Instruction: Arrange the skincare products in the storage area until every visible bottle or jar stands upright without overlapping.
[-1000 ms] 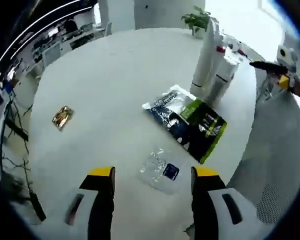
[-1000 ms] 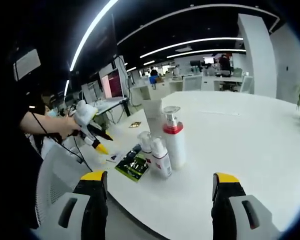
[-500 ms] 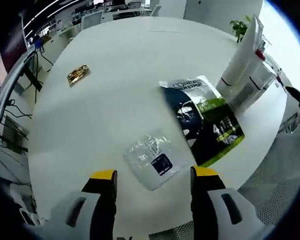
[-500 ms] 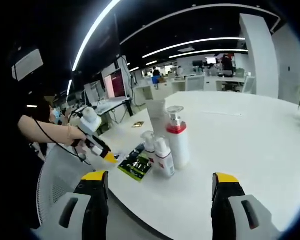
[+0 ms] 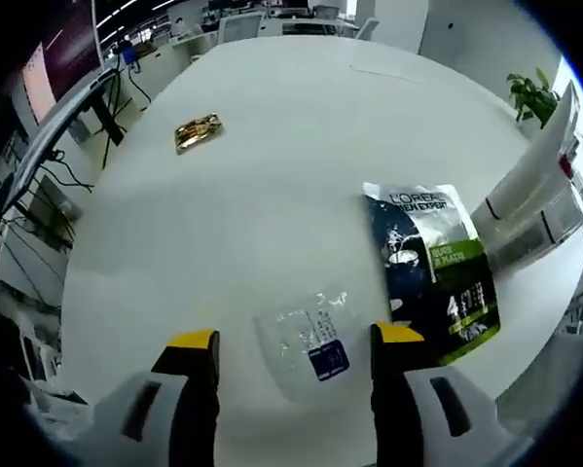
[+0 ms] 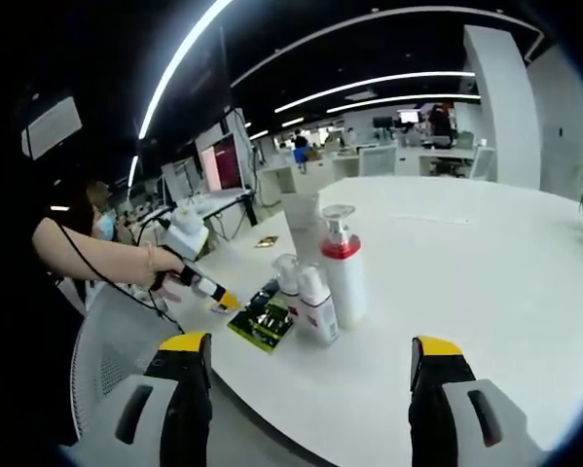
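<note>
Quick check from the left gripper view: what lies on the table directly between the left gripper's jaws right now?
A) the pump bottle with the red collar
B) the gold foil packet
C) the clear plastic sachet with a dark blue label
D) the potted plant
C: the clear plastic sachet lies flat between the left gripper jaws, while the gold foil packet sits far up the table.

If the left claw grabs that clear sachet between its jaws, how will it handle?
The clear sachet lies flat and thin, so it probably flexes and weighs little. Its glossy film may slip, and edges flush with the table look hard to catch.
</note>
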